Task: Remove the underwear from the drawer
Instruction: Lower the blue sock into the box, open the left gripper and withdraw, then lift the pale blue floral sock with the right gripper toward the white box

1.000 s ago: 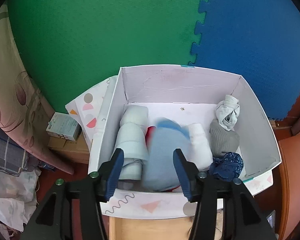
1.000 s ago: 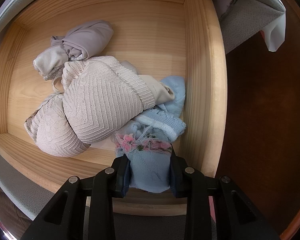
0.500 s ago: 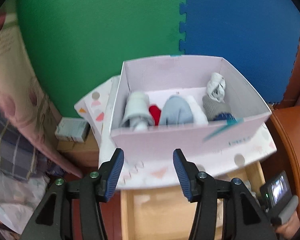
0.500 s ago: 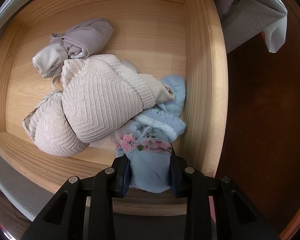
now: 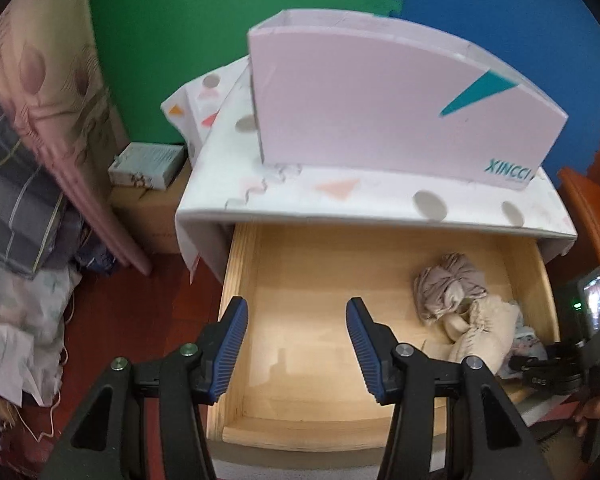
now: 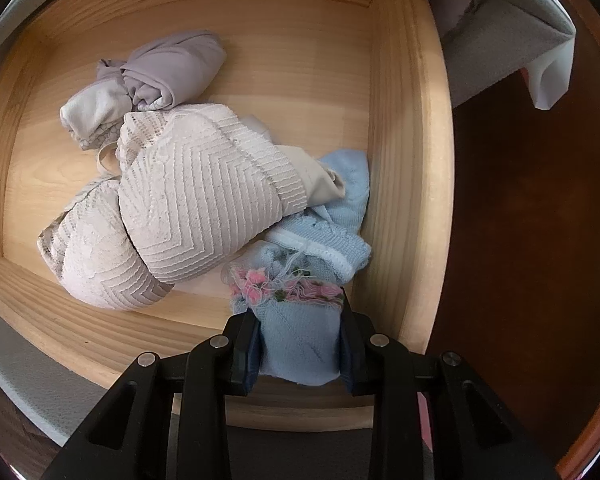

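The wooden drawer (image 5: pixel 259 352) is pulled open; it also shows in the right wrist view (image 6: pixel 404 128). My right gripper (image 6: pixel 298 344) is shut on a light blue knitted piece of underwear (image 6: pixel 300 344) with a pink flowered band, at the drawer's front right corner. A cream patterned garment (image 6: pixel 195 204) and a grey-lilac rolled garment (image 6: pixel 171 68) lie beside it. My left gripper (image 5: pixel 295 344) is open and empty above the drawer's bare left half. The clothes (image 5: pixel 452 288) and the right gripper (image 5: pixel 556 364) show at the right of the left wrist view.
A pink cardboard box (image 5: pixel 380 112) stands on the white patterned top (image 5: pixel 340 200) above the drawer. A small carton (image 5: pixel 147 164) and bedding (image 5: pixel 19 200) lie to the left. Green and blue foam mats (image 5: pixel 219 8) cover the wall. Dark red floor (image 6: pixel 520 240) lies right of the drawer.
My left gripper has pulled back and tilted down from over the pink box to over the open drawer. The right gripper has stayed shut on the blue underwear.
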A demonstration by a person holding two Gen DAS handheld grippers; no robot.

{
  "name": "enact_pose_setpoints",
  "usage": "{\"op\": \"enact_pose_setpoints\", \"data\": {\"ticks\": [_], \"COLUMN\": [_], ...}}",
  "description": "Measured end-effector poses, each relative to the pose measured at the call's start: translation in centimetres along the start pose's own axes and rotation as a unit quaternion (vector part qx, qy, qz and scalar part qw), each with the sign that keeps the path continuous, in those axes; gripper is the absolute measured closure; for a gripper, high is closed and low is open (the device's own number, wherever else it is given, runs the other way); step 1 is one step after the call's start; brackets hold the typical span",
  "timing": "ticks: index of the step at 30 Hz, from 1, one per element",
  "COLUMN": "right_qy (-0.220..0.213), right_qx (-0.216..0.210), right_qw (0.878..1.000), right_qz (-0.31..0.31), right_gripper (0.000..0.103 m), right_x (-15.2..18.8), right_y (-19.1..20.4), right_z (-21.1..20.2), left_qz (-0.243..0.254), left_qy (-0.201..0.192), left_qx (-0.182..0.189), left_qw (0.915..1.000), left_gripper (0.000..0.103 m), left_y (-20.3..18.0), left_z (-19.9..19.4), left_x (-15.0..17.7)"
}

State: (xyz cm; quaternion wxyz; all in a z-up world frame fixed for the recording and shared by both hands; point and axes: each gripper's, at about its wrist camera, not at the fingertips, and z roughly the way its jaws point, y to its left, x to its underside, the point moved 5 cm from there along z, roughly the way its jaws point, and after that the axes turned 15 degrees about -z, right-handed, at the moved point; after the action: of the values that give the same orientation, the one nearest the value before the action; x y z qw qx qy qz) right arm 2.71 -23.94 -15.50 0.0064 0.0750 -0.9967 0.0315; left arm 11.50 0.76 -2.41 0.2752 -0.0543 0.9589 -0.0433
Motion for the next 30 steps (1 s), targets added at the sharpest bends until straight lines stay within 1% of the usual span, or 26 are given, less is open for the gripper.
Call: {"op": "enact_pose_setpoints", "data": {"ticks": [7,10,11,14,17,19,22,25,28,30], "right_qy": [-0.005,-0.009,-0.009,-0.013,-0.029,-0.038,-0.055,-0.070,-0.096,-0.103], "right_qx": [0.001,0.004,0.005,0.012,0.012,0.011,0.009,0.009,0.010,0.014], "right_qw": [1.000,1.000,1.000,1.000,0.999,0.999,0.998,0.997,0.995,0.994], "right_qz": [0.006,0.006,0.005,0.005,0.010,0.014,0.022,0.028,0.032,0.032], "right_gripper": [0.075,0.075,0.075,0.075,0.075,0.075,0.075,0.075,0.075,0.075], "right_x": [0.1,0.0,0.2,0.3,0.5,0.8,1.1,1.5,2.0,2.3], "right_y": [0.0,-0.1,-0.2,-0.1,-0.1,-0.3,-0.7,-1.0,-1.1,-1.2], "right_z": [0.0,-0.3,-0.4,-0.6,-1.3,-1.6,-2.2,-2.8,-4.0,-4.4], "left_qz": [-0.023,-0.029,-0.031,-0.044,-0.055,-0.068,-0.089,-0.103,-0.104,-0.102], "left_qy": [0.007,0.028,0.029,0.023,0.013,0.002,-0.007,-0.008,-0.009,-0.008], "left_qx": [0.002,0.008,0.013,0.017,0.000,-0.002,0.004,0.007,0.011,0.014], "left_qw": [0.9997,0.9992,0.9990,0.9986,0.9984,0.9977,0.9960,0.9946,0.9945,0.9946], "left_gripper": [0.051,0.051,0.051,0.051,0.051,0.051,0.051,0.051,0.051,0.051], "left_y": [0.9,1.1,1.1,1.4,1.9,2.4,3.2,3.8,3.9,3.8], "left_z": [1.7,2.4,2.4,2.3,2.3,2.1,1.8,1.7,1.6,1.6], "left_x": [1.6,2.3,2.3,2.3,2.2,2.1,1.8,1.6,1.6,1.5]}}
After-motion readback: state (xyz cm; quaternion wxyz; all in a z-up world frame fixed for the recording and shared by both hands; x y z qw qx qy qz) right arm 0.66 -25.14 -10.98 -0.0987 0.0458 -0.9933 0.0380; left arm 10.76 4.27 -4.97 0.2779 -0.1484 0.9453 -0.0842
